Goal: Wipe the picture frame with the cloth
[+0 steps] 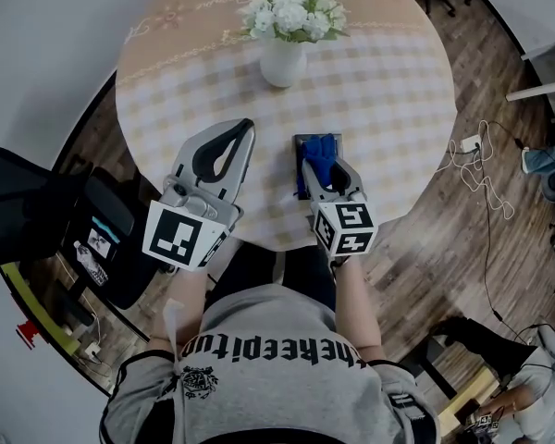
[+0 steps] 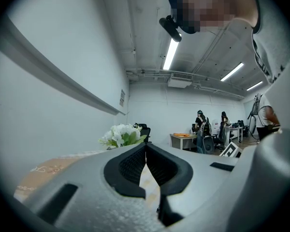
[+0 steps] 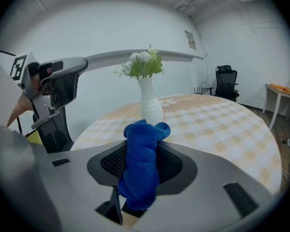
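R tongs clamped on bunched blue microfibre cloth, low over near edge of round checked table. Dark flat rectangle under cloth; can't tell if it's the frame. L tongs closed tip-to-tip, empty, just beside. White vase w/ white flowers mid-table.

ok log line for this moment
left tool: shut, empty | right tool: shut on blue cloth | both over near table edge | vase beyond
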The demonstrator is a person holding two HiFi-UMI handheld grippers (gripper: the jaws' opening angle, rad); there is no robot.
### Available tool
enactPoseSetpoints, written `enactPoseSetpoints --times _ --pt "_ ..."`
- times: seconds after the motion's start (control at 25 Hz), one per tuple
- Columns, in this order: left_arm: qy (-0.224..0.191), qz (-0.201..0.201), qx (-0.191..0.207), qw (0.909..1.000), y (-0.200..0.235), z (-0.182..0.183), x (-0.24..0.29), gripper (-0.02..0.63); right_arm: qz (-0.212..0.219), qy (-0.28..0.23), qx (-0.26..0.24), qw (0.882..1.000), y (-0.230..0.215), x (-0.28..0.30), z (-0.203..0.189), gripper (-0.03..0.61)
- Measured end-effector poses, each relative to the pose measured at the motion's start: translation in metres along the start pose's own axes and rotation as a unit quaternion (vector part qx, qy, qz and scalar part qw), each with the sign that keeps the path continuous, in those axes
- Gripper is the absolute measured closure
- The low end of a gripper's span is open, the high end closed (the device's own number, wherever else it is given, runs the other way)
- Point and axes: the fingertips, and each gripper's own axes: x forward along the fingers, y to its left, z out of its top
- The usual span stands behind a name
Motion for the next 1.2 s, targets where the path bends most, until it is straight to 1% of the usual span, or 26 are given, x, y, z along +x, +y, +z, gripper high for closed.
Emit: enactPoseSetpoints --times 0.28,0.44,0.72,0.96,1.2 --pt "0.001 0.006 -0.003 1.0000 0.016 -0.004 -0.007 0.597 -0.023 0.068 -0.027 0.997 -0.001 0.028 -0.020 0.420" --pt "0.004 0.010 -0.005 0.9999 0.023 -0.007 -0.010 0.597 -0.037 0.099 -0.036 0.994 -0.004 0.042 -0.024 0.420" --pt "0.009 0.018 -0.010 0.9998 0.033 -0.014 -0.012 0.597 -0.056 0.153 -0.061 0.985 -0.008 0.065 -0.039 0.422" --pt "0.013 0.026 -0.016 0.9995 0.038 -0.018 -0.010 0.597 -0.058 0.167 -0.079 0.981 -0.009 0.073 -0.043 0.422" --pt "0.014 0.024 -0.016 0.9995 0.033 -0.018 -0.003 0.597 -0.055 0.173 -0.070 0.981 -0.017 0.068 -0.044 0.422"
